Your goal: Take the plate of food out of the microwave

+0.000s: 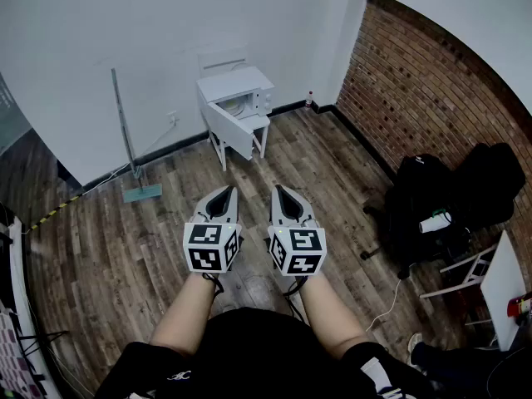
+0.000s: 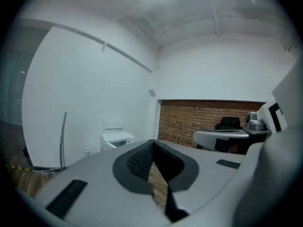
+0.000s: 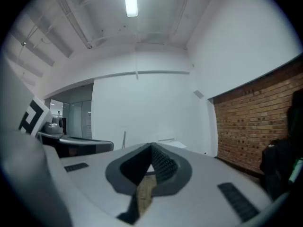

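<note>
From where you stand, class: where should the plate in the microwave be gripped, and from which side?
Its near rim, from the open front. The microwave has its door swung open, and the plate, only a pale shape from here, sits walled in inside, so probably just that edge is reachable.

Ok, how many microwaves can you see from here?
1: the microwave stands on a small white table against the far wall, door open. Others may be out of view.

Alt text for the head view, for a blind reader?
The left gripper and right gripper, jaws shut and empty, point side by side across a wood floor at a white microwave, door open, by the far wall. A brick wall and black bags are at right.
</note>
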Demonstrator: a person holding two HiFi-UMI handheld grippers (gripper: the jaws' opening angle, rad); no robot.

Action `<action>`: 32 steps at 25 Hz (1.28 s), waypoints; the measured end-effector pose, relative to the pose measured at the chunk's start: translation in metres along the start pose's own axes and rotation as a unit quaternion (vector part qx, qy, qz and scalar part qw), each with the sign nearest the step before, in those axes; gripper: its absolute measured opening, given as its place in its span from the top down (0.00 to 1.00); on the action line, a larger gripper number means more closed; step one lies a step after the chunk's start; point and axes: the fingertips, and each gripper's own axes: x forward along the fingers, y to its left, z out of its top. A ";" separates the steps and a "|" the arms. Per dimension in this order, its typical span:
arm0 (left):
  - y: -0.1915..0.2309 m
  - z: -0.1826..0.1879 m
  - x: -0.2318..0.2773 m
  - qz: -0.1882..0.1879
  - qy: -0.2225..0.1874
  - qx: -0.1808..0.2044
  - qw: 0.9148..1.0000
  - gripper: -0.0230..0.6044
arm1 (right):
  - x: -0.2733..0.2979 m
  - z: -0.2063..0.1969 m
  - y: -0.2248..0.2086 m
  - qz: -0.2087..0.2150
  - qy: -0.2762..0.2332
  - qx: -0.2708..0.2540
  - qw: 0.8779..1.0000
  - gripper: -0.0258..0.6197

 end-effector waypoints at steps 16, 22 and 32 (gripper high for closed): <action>0.056 -0.010 0.008 -0.050 0.015 -0.018 0.998 0.96 | 0.034 -0.014 0.041 -0.042 0.010 0.003 0.999 0.95; 0.071 -0.023 0.022 -0.069 0.031 -0.035 0.997 0.96 | 0.049 -0.029 0.039 -0.063 0.035 -0.005 0.997 0.95; 0.060 -0.032 0.091 -0.068 0.050 -0.031 0.996 0.96 | 0.094 -0.046 -0.021 -0.062 0.046 0.011 0.997 0.95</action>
